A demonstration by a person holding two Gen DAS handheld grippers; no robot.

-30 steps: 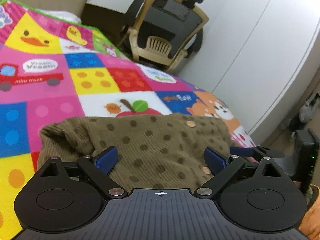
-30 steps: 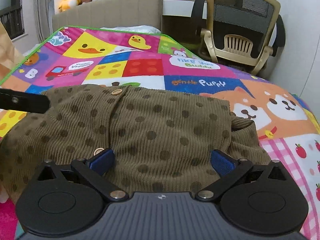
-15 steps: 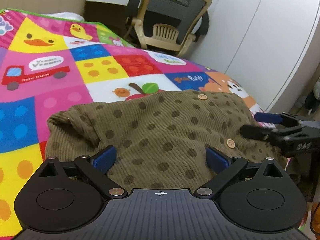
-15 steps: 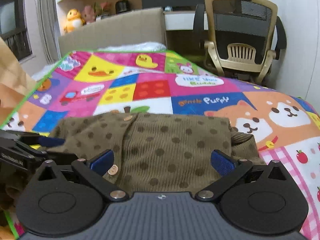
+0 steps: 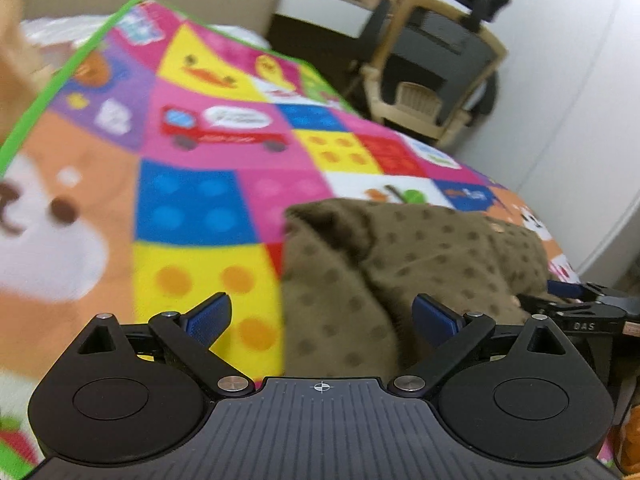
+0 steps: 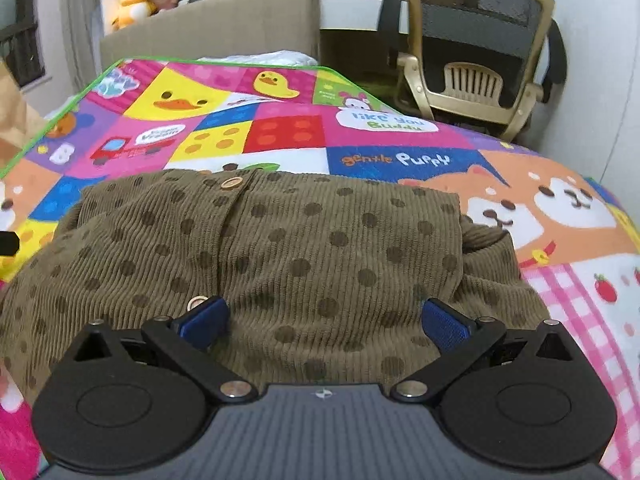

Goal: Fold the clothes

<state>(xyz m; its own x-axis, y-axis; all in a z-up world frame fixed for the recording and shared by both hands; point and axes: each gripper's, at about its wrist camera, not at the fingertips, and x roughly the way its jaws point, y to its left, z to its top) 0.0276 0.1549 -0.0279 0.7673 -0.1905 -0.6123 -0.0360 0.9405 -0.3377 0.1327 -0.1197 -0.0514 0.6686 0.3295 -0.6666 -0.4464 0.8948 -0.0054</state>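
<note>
1. Olive corduroy, soft and limp: in the left wrist view we see the garment (image 5: 420,264) bunched on the play mat (image 5: 192,200), toward its near edge, our left gripper (image 5: 322,314) with jaws spread, empty.
2. In the right wrist view our right gripper (image 6: 324,322) hovers over it, jaws spread; we'd pinch a hem corner.

The garment (image 6: 304,248) is ribbed, corduroy-like olive cloth, matt, with darker dots and pale smooth buttons (image 6: 231,183) (material unclear). The play mat (image 6: 288,132) looks like soft printed fabric. The right gripper (image 6: 324,322) has matt black plastic arms, blue textured pads (image 6: 446,326) and shiny metal pivots.
</note>
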